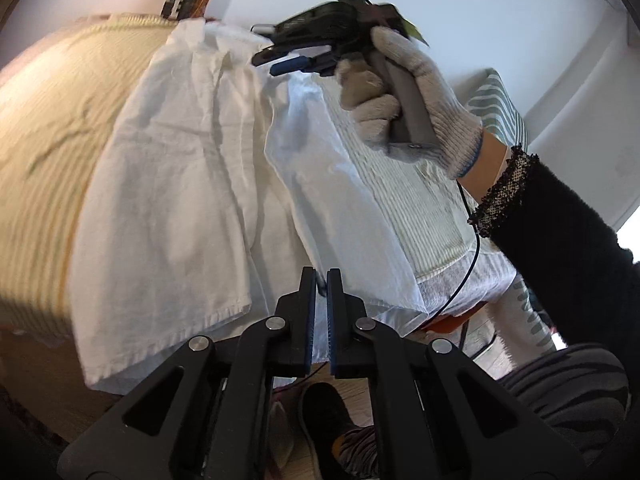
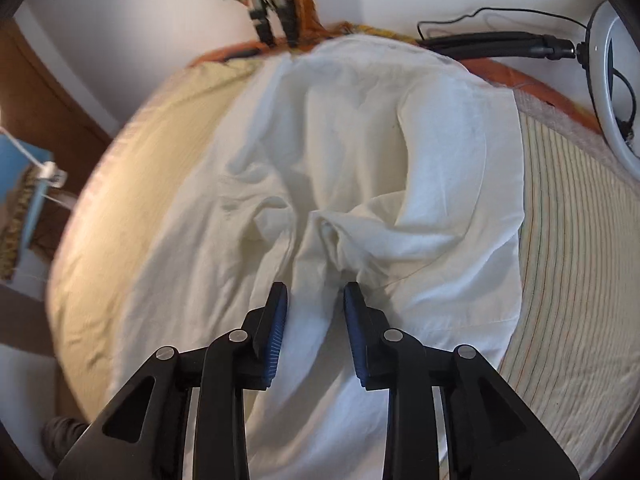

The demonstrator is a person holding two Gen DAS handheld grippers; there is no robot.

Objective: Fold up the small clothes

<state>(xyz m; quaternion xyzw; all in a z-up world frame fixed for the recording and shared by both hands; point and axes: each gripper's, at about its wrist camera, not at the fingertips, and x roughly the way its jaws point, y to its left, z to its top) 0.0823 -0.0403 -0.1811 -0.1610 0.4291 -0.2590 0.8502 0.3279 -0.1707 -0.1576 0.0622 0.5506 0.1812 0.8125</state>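
White garment (image 2: 360, 152) looked thin, limp (creased easily); best pinched at hem. Left gripper (image 1: 322, 280) clamped fabric edge; right gripper (image 2: 315, 296) stood parted, empty.

My left claw (image 1: 321, 276) is pinched shut, angled downward. My gloved right hand (image 1: 404, 96) grips its handle, its claw (image 2: 315, 294) pointing steeply down, jaws parted.
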